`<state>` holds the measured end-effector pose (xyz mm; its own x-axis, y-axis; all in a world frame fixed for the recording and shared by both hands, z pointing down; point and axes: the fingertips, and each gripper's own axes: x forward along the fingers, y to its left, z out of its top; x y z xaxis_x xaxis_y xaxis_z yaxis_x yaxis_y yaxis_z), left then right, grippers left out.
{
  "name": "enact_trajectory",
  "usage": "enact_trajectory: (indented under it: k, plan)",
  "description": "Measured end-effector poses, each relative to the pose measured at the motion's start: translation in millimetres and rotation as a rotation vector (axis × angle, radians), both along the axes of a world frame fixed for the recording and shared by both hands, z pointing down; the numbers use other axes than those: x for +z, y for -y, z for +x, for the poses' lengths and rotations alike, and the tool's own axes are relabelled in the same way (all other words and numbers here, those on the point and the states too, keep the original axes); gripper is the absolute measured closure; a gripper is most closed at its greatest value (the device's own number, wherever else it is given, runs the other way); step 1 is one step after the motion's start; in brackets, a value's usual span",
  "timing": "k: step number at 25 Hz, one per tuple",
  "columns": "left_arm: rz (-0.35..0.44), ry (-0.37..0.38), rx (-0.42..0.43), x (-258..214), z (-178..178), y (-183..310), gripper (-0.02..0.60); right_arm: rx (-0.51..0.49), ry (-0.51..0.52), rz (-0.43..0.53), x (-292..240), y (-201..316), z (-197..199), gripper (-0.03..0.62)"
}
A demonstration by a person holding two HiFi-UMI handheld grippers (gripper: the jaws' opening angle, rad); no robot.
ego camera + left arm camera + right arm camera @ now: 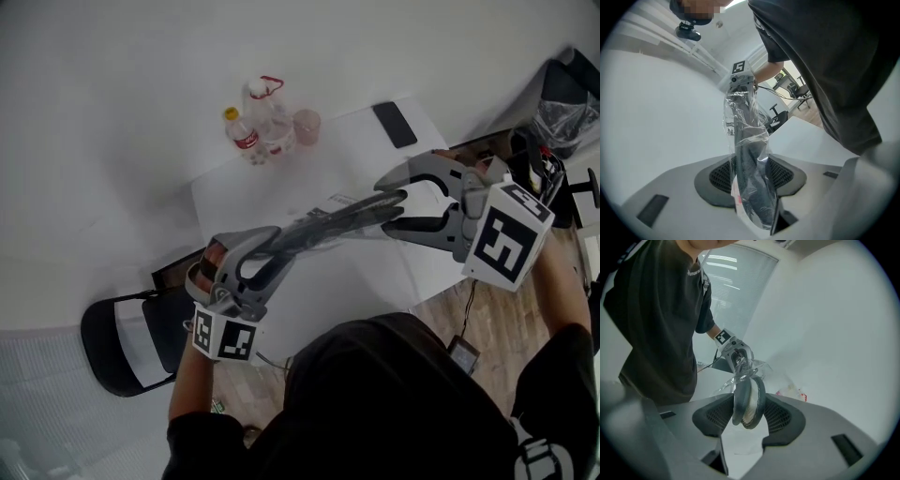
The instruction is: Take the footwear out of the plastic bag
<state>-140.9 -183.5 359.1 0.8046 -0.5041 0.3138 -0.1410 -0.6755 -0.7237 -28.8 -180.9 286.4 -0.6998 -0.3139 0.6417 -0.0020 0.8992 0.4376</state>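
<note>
A person in a dark shirt stands at a white table point(272, 197) in a pale, white-walled room. A strip of wood floor point(487, 319) shows to the table's right, and a black chair point(117, 347) sits below the left hand in the head view. At the table's far edge stand 2 plastic bottles point(246, 136) and 1 pink cup point(307, 125), with a dark phone point(395, 124) near the far right corner. Open tabletop runs from them to the near edge. Above that near part, off the surface, a clear plastic bag point(323, 217) stretches between 2 hand-held grippers, well apart from the bottles. The left gripper point(267, 246) is clamped on one end of the bag, with the dark footwear point(750, 183) inside the film between its pads. The right gripper point(389, 202) stands wide, its jaws flanking the footwear's other end with no visible squeeze. Only the head view shows the table's contents and the bag's full span. Only the left gripper view shows the crumpled film wrapping the footwear up toward the right gripper, with office chairs point(797, 89) far behind. Only the right gripper view shows a sole's dark rim around a pale inner face, film bunched behind it, and a window with blinds point(736, 287).
</note>
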Motion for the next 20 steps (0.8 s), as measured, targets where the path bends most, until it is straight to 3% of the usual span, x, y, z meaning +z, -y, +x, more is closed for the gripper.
enact_trajectory:
  k: [9,13,17,20]
  plan:
    - [0.001,-0.016,-0.01,0.8,14.3,-4.5,0.377,0.021,-0.104,-0.003,25.3,-6.5,-3.9,0.465]
    - [-0.097,-0.03,-0.041,5.0,10.9,-1.3,0.376,0.015,-0.116,0.097,17.0,-4.6,-5.9,0.508]
    - [-0.211,-0.078,-0.083,5.6,-2.2,13.9,0.239,0.028,-0.174,0.222,13.3,2.8,1.1,0.511]
    - [-0.297,-0.11,-0.177,13.5,-25.4,29.0,0.19,0.042,-0.215,0.284,17.1,9.1,5.3,0.513]
